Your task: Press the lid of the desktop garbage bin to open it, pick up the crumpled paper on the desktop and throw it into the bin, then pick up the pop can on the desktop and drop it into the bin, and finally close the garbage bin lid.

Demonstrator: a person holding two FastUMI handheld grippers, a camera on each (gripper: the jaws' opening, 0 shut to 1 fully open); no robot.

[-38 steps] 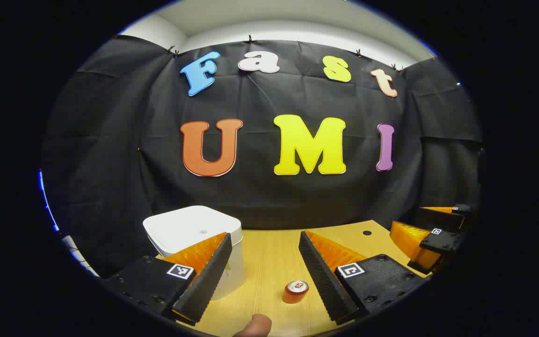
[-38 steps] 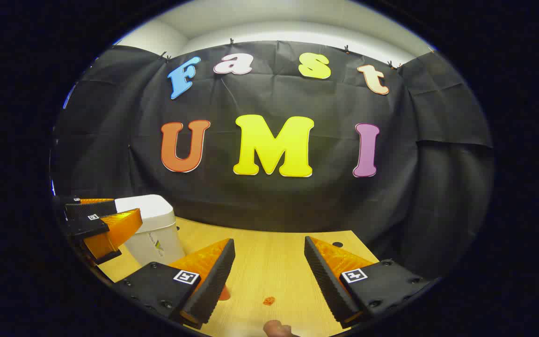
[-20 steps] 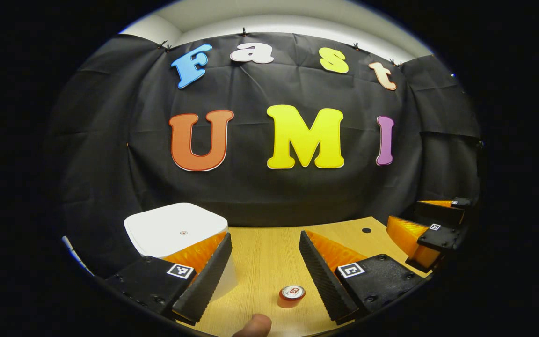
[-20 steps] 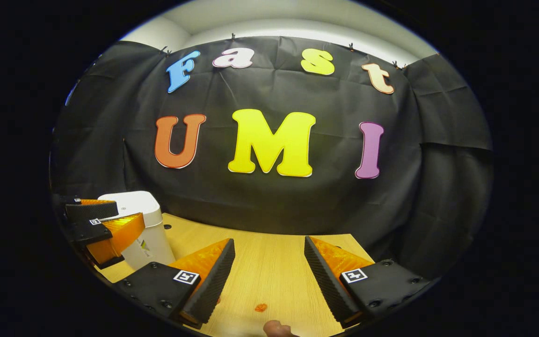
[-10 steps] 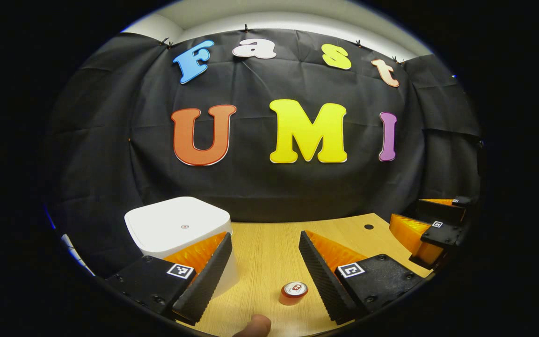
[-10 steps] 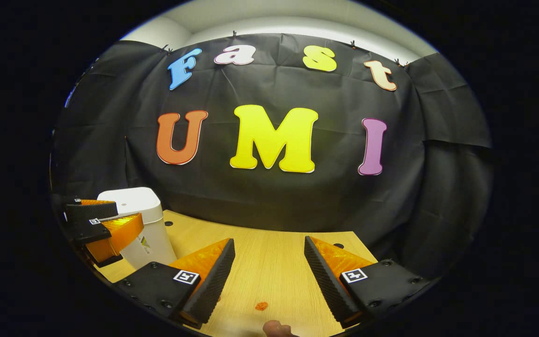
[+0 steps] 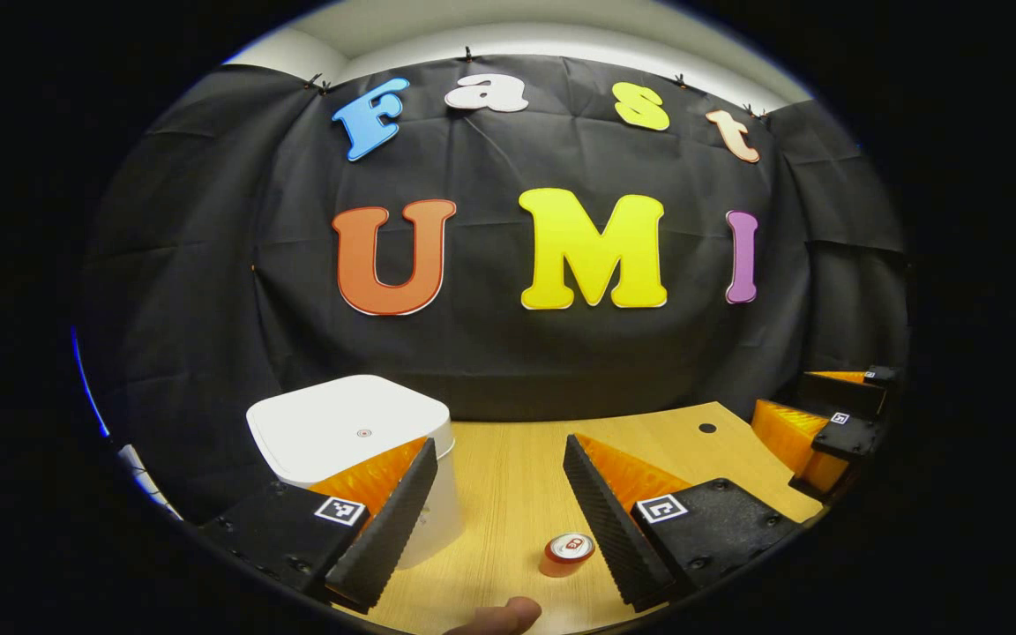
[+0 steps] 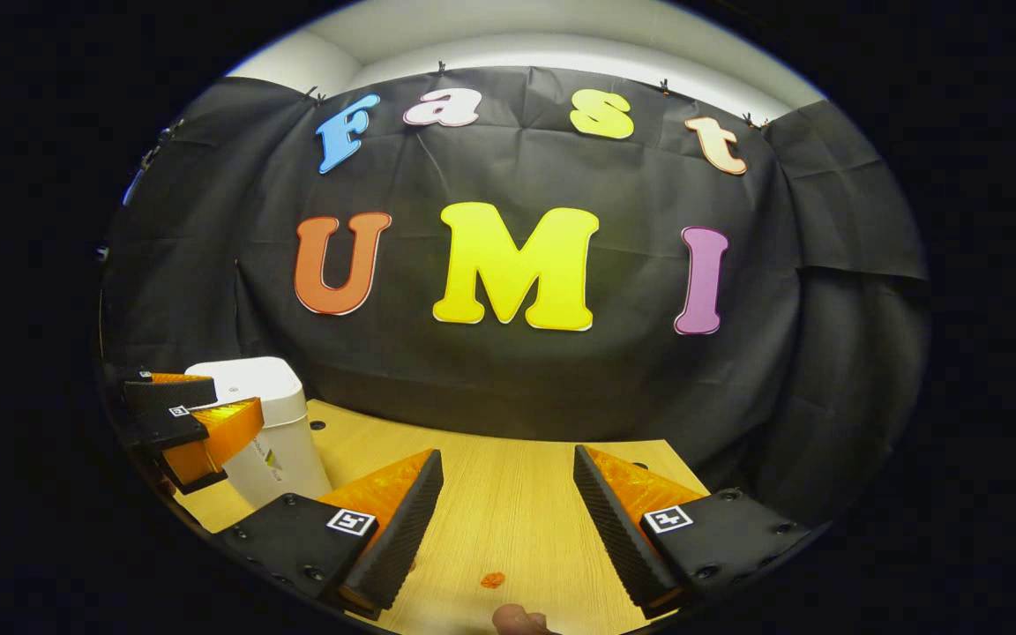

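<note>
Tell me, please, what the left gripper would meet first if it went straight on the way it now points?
Probably nothing near: ahead of the left gripper lies bare desk, then the black cloth wall. The bin sits left of that line, the pop can below it; depth is unclear.

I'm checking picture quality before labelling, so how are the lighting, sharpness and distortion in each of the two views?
Left gripper view: evenly lit, sharp; fisheye bends the table edge; the can and white bin are clear, with a soft shadow beside the can. Right gripper view: likewise sharp, strong curving towards the rim; the bin sits dimmer near the edge, behind the left gripper.
</note>
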